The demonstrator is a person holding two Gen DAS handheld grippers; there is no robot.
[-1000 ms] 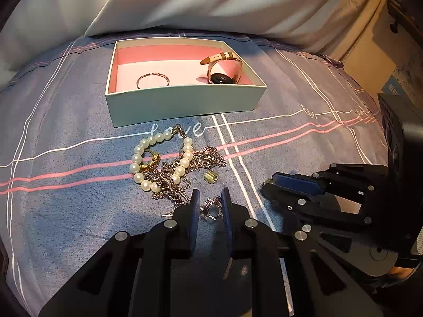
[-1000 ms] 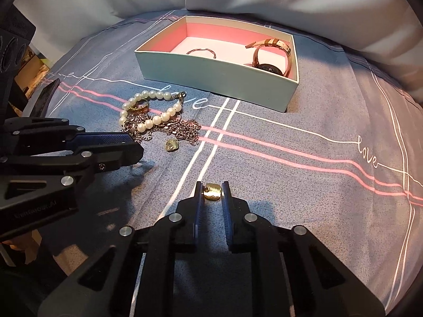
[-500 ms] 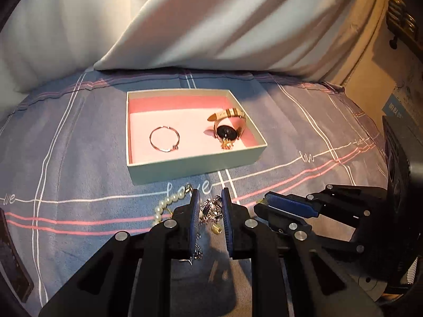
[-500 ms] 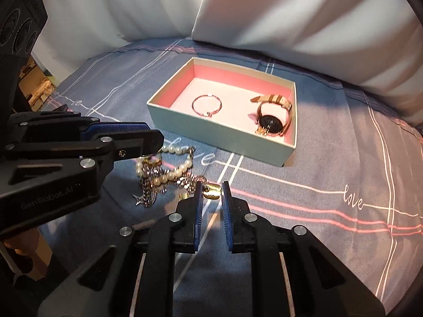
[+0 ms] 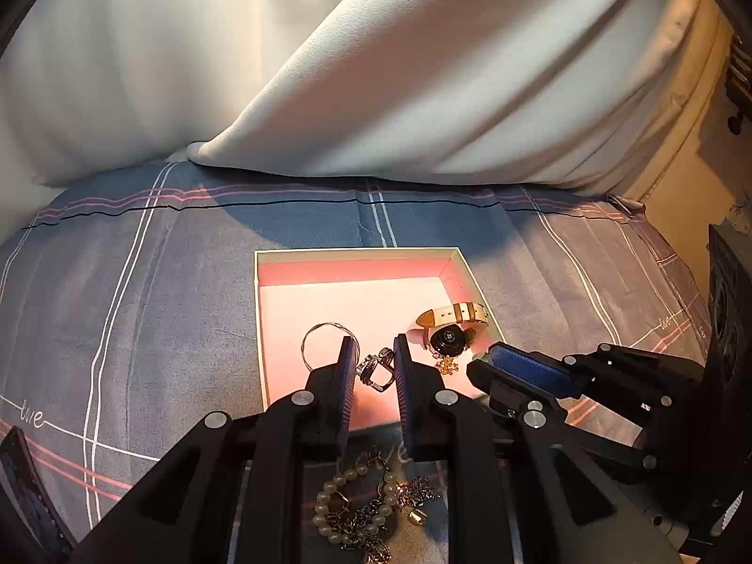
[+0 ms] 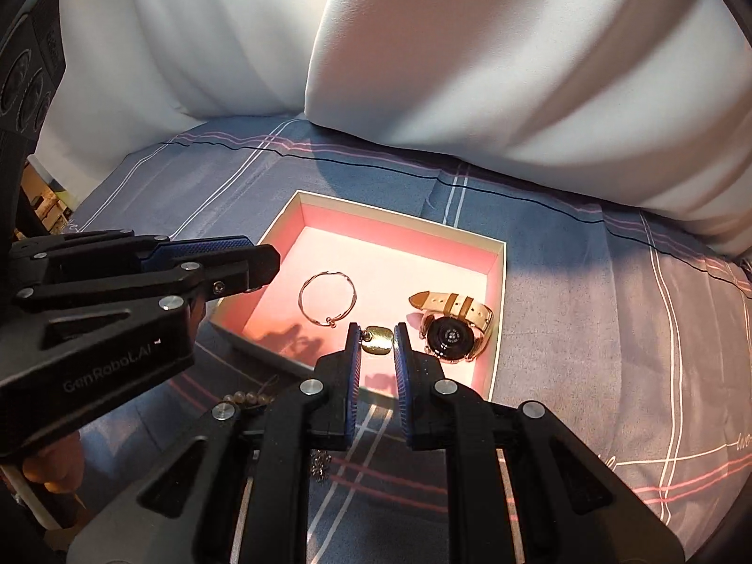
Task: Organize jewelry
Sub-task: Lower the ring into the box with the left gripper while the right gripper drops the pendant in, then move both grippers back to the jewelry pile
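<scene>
Hovering over the pink-lined box [image 5: 261, 319]: left tool [image 5: 371, 361] pinching a silver ring [image 5: 374, 368] beside the thin bangle [image 5: 324, 343]; right tool [image 6: 376, 345] gripping a gold pendant [image 6: 377, 339] just left of the watch [image 6: 452, 329]. Lying on the bed outside the box: pearl bracelet [image 5: 350, 503], tangled chains [image 5: 376, 524].

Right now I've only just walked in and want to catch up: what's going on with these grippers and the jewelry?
A person is sorting jewelry on a bed into an open pale box with a pink lining. The left gripper holds a small silver ring cluster over the box, and the right gripper holds a small gold pendant over it too. A thin wire bangle and a tan-strapped watch already lie inside. A white pearl bracelet tangled with chains waits on the plaid blue-grey bedsheet.
</scene>
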